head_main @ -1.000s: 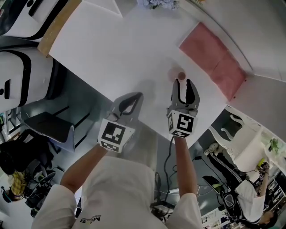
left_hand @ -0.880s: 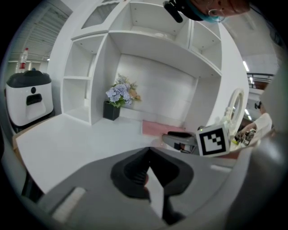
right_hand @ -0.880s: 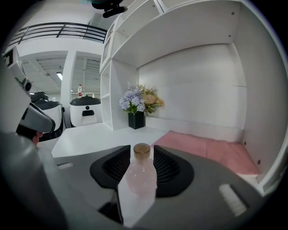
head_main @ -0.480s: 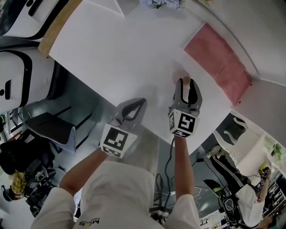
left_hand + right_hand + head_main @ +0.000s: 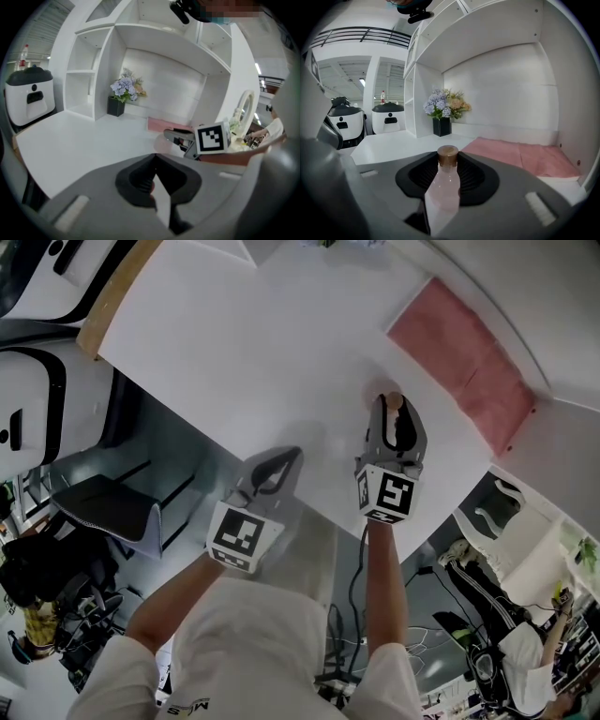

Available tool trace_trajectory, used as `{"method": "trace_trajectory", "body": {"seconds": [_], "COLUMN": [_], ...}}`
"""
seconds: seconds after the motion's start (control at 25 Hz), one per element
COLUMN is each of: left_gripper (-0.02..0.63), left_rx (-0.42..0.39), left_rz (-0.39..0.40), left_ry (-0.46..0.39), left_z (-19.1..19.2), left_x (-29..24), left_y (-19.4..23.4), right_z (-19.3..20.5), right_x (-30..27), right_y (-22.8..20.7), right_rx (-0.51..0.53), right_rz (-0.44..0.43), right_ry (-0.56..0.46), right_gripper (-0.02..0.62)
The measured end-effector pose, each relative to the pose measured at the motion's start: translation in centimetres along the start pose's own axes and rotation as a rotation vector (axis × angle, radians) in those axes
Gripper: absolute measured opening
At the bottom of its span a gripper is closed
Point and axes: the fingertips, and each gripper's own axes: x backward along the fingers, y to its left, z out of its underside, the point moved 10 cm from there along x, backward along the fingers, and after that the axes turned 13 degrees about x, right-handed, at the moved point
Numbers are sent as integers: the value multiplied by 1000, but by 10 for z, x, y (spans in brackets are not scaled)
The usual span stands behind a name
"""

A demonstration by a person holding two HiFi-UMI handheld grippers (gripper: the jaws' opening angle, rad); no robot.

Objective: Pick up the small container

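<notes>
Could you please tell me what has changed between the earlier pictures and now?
The right gripper moved forward over the table until the small container stood between its jaws, which have just been closing around it; a firm grip cannot be confirmed yet. The left gripper stayed shut near the table's edge, and the pink cloth stayed put.

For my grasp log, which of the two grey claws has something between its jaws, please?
The right grey claw: a pale-pink bottle with a brown cap stands between its jaws, which have just been closing. The left grey claw is shut on nothing.
</notes>
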Motion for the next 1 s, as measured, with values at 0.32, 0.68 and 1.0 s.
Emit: {"method": "trace_trajectory", "body": {"seconds": [0.32, 0.68, 1.0], "left_gripper": [0, 0, 0], "left_rx": [-7, -10, -18], "left_rz": [-8, -7, 0], "left_ry": [4, -13, -53], "left_z": [3, -3, -22], "left_x": [-4, -9, -2], "left_y": [-6, -19, -36], "right_z": [0, -22, -45], "right_x": [-1, 10, 39], "right_y": [-3, -16, -32], "right_rx": [-3, 40, 24], "right_rz": [-24, -84, -117], "right_ry": [0, -35, -44], "right_gripper": [123, 123, 123]}}
